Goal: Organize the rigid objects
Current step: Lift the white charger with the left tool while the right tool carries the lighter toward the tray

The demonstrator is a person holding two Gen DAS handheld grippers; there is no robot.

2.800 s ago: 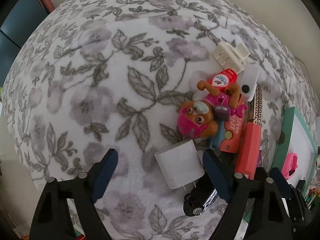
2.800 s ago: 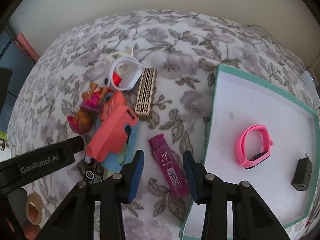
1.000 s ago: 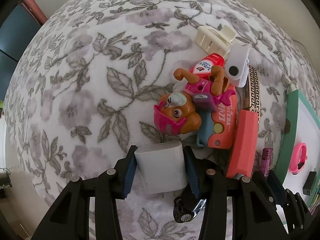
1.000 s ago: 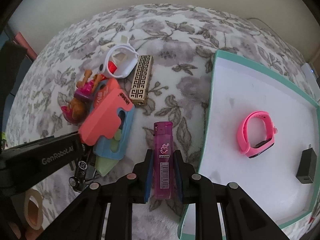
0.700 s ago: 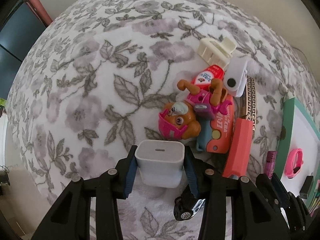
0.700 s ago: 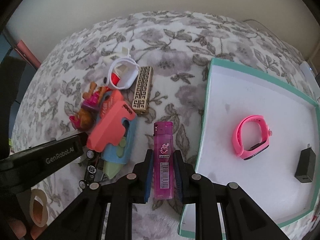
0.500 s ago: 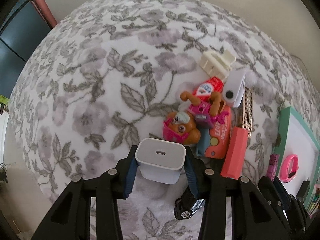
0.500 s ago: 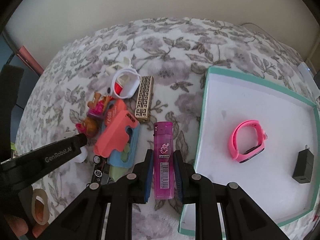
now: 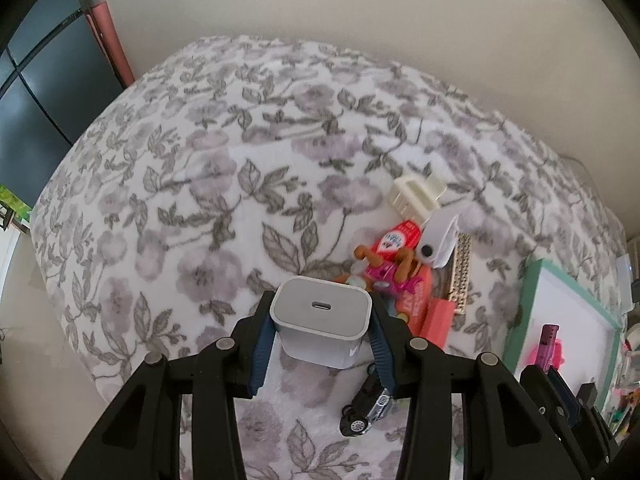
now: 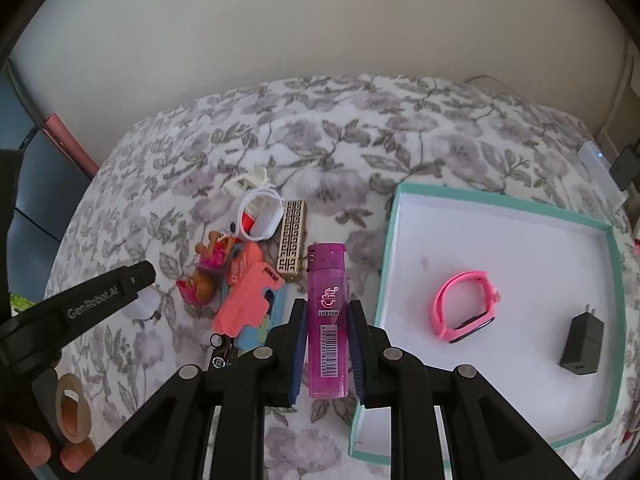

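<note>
Floral grey-and-white bedding point(image 9: 208, 184) covers the surface, probably a bed, that carries everything; a plain cream wall point(image 10: 320, 32) closes the far side. Left tool point(image 9: 322, 344): pinching a white charger cube point(image 9: 320, 320) by its two flat sides, port face towards the camera, clear of the bedding, a grip that keeps the blunt block from twisting. Right tool point(image 10: 327, 344): pressed together on a magenta lighter point(image 10: 327, 320) held lengthwise between the pads, its cap pointing far, also off the surface. Just right of the lighter lies a teal-rimmed tray point(image 10: 616, 320), judged the collecting place, since a pink wristband point(image 10: 464, 308) and a black plug adapter point(image 10: 580, 340) already rest in it, well apart. Left of the lighter a loose cluster awaits sorting: a coral block point(image 10: 246, 300) tilted over a blue card, a gold patterned bar point(image 10: 292, 252), a puppy figure point(image 10: 200, 280), a white clip point(image 10: 260, 216), and a toy car point(image 9: 366, 408) near the charger. Fingertips point(image 10: 32, 448) grip the left tool's handle at the near left.
</note>
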